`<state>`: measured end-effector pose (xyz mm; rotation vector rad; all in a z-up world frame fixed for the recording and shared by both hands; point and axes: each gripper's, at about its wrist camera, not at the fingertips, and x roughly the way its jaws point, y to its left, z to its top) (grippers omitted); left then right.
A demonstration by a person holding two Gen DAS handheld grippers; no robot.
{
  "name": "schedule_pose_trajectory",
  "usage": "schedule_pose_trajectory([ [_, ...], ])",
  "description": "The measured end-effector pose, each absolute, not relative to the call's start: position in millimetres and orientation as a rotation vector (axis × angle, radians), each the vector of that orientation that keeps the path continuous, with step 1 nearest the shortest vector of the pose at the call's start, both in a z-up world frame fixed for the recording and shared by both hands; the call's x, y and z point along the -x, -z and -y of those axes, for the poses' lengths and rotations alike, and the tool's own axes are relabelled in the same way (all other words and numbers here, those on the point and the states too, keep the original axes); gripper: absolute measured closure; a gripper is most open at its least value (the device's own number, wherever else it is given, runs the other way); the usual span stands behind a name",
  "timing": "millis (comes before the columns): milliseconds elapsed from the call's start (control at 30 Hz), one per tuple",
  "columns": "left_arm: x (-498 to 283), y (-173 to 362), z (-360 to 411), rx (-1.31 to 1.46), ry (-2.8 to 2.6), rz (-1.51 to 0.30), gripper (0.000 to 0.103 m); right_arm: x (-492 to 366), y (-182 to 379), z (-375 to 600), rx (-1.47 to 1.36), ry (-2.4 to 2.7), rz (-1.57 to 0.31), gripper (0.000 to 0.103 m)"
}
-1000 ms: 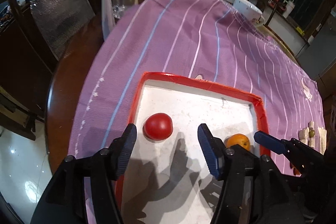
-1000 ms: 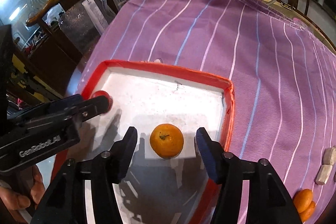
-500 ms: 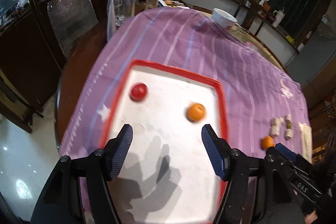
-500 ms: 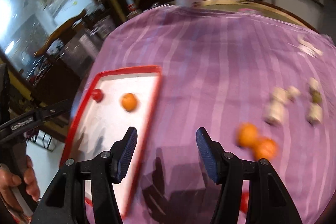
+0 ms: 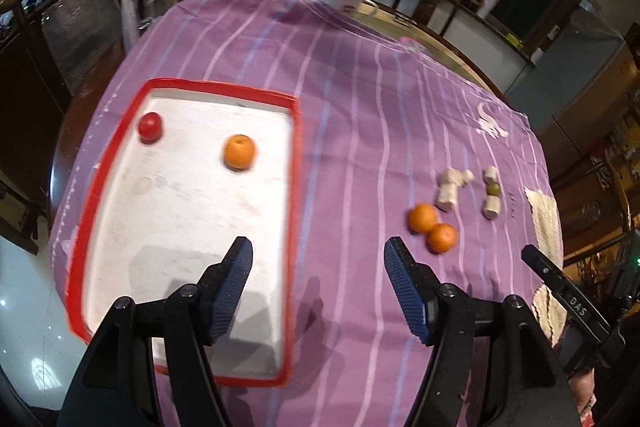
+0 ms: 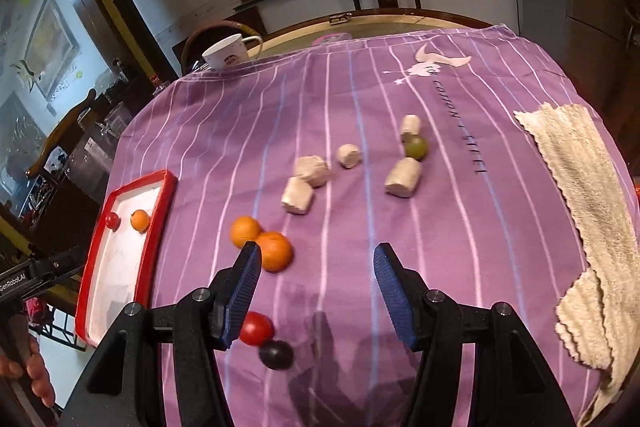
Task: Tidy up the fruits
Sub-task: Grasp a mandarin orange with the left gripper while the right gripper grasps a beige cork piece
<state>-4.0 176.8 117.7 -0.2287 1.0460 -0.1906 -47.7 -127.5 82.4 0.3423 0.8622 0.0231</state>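
both the left gripper [image 5: 318,285] and right gripper [image 6: 316,285] hang open and empty. a tomato [image 5: 150,126] and orange [image 5: 239,151] lie near the red tray's [image 5: 297,163] far edge; next, i judge, the right closes on the nearest orange [image 6: 273,251] on the cloth.

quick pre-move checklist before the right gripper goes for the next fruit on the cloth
1. Right gripper empty and open: ok, nothing between the pads.
2. Left gripper empty and open: ok; its jaws have just been opening, nothing between them.
3. Target reachable: ok, two oranges touch each other on the purple cloth just ahead of the right gripper's left finger.
4. Clean single pick: not ok, the touching oranges may both shift.
5. Room in the red tray: ok, only a red fruit and an orange inside.
6. Other fruit located: ok, red tomato and dark fruit lie near.
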Motion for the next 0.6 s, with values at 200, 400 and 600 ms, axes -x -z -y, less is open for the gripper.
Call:
schedule_pose_trajectory([
  [200,13,-115,-143,0.209,0.195,-1.070,0.035,51,-76,158,-0.352,-0.028,-0.873,0.040],
  [400,6,-99,-109,0.136,0.206,-1.074,0.035,47,-62,180,-0.350,-0.043,-0.914,0.040],
  [600,-31,-73,-76,0.150,0.252,-1.117,0.035,25,-50,185,-0.299,-0.074,-0.958,0.040],
])
